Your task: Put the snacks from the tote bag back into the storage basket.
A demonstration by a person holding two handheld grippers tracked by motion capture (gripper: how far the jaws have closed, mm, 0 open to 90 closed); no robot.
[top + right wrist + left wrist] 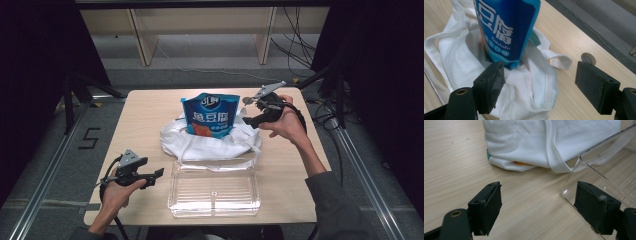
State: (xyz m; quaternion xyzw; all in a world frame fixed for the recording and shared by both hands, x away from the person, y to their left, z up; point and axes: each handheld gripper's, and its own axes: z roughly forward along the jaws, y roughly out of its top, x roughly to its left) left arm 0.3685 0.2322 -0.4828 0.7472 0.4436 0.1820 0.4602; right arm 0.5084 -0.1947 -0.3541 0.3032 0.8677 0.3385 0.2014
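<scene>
A blue snack bag [210,114] [507,30] stands upright in the mouth of a white cloth bag [210,141] [524,85] [536,142] at mid table. A clear plastic tray [214,189] [604,167] lies in front of the cloth bag. My right gripper [250,120] [539,85] is open at the cloth bag's right edge, jaws straddling its rim, nothing held. My left gripper [157,174] [537,207] is open low over the table, just left of the tray's corner, empty.
The light wooden table [145,115] has bare room on its left side. A small round disc [588,58] lies on the table near the far right edge. Black frame legs and cables stand beyond the table on the grey floor.
</scene>
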